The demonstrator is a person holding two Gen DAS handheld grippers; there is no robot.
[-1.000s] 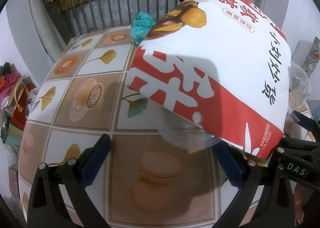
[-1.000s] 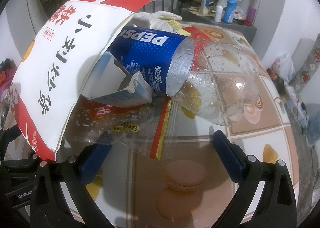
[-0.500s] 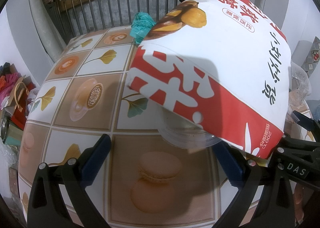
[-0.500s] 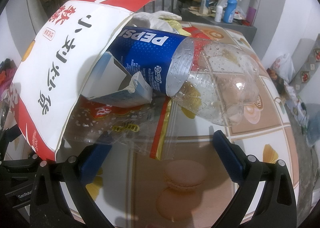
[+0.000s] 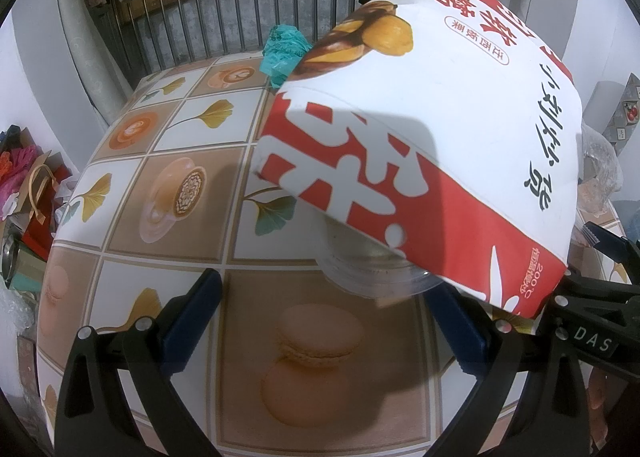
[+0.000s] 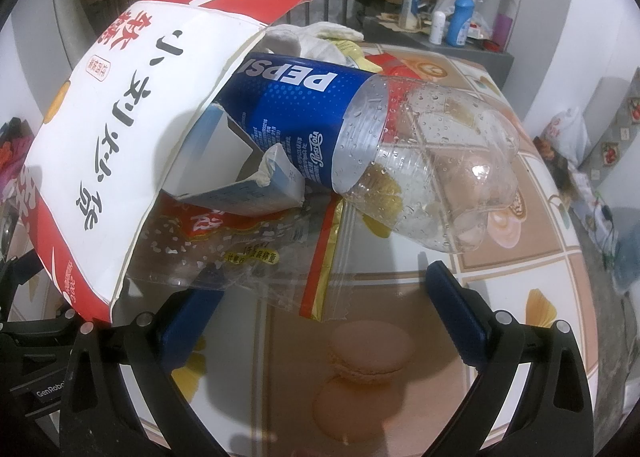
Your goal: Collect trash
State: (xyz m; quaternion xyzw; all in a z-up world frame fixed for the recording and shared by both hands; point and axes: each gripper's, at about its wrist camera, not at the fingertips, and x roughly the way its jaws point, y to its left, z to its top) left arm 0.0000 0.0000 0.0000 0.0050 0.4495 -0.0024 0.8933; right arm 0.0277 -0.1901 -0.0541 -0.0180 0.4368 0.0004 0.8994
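Nothing has shifted since the earlier frames: both grippers and the heap of trash sit exactly as they were.

From the right wrist view, the right gripper (image 6: 322, 311) has its blue-padded fingers (image 6: 456, 311) spread wide and empty above the tablecloth printed with macarons and ginkgo leaves (image 6: 400, 357). Its left finger lies just under the edge of a clear crinkled plastic wrapper with a gold and red strip (image 6: 256, 257). Beyond that rests a torn pale-blue cardboard carton (image 6: 248, 193), then a clear Pepsi bottle with a blue label (image 6: 360, 145), lying tilted with droplets inside, its neck tucked beneath a large white and red paper bag with black lettering (image 6: 120, 129).

In the left wrist view, the left gripper (image 5: 324, 321) is likewise parted and holds nothing; the paper bag (image 5: 432, 145) overhangs a clear plastic container (image 5: 368, 273), with a crumpled teal wrapper (image 5: 284, 49) well beyond.

Risks, as I judge them: the bottle is round and may roll off toward the table's far edge if nudged; the film could slip from the pads; and lifting the bag may drag loose items from under it.
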